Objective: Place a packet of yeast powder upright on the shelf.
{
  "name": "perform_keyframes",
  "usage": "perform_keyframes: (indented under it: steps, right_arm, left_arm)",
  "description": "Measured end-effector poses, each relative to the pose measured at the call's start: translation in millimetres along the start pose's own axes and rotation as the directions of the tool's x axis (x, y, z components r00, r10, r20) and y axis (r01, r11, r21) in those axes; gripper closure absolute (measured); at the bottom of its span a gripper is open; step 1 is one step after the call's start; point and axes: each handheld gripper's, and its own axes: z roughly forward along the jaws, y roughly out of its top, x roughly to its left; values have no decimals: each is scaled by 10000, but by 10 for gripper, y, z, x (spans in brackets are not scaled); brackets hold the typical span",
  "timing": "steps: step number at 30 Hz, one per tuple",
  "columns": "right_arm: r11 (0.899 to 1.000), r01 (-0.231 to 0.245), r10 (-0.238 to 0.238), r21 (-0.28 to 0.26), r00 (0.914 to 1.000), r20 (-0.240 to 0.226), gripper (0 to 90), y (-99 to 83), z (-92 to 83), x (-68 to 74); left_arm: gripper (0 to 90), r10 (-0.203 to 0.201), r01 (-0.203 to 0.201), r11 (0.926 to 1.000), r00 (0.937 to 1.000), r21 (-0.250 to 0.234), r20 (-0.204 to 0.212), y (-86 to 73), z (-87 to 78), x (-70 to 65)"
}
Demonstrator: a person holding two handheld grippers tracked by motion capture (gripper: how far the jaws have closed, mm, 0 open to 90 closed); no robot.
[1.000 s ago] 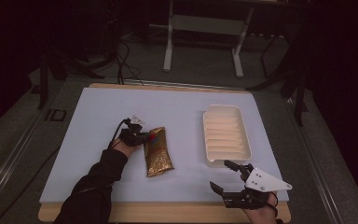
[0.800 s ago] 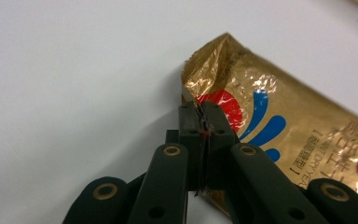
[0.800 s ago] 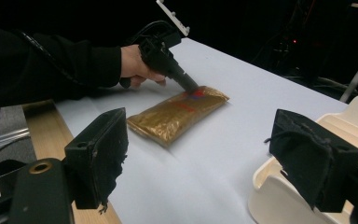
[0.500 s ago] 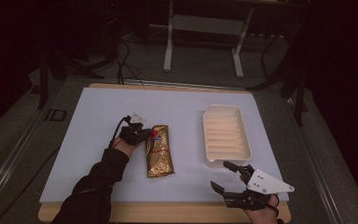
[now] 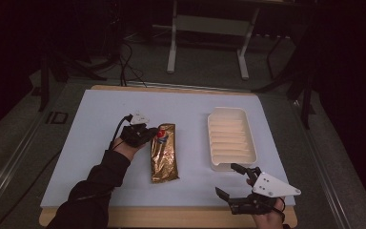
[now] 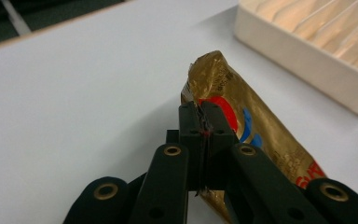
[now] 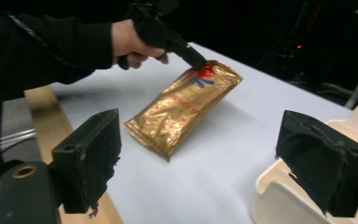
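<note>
While the right gripper (image 5: 232, 181) is held wide open and empty beside the tray (image 5: 231, 138), the gold pouch (image 5: 164, 151) is pinched by the left gripper (image 6: 200, 121); its print seems partly hidden.

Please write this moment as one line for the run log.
left gripper: shut on pouch edge | right gripper: open, near tray | pouch: on table

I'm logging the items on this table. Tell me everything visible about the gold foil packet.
The gold foil packet is a long, flat, shiny, crinkled pouch with a red and blue logo near its far end and red print lower down. It lies lengthwise on the white table surface, left of the cream ridged tray. The left gripper is shut on its far end, lifting it slightly.
</note>
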Motion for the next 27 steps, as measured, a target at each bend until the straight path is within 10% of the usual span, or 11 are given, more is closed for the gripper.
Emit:
perform_keyframes:
  steps: [9, 19, 27]
  right_arm:
    - [9957, 816, -829, 447, 9962, 263, 164, 2, 66, 17]
    - [9926, -500, 498, 1109, 9987, 49, 112, 46, 51, -40]
    - [9978, -220, 214, 632, 9997, 100, 125, 184, -10, -24]
  left_arm:
    - [893, 566, -542, 9969, 9975, -565, 413, 130, -250, -245]
    - [896, 1047, -942, 9903, 9892, -1023, 1025, 196, -470, -490]
    - [894, 2110, -1906, 9734, 9621, -1272, 1729, 287, -653, -708]
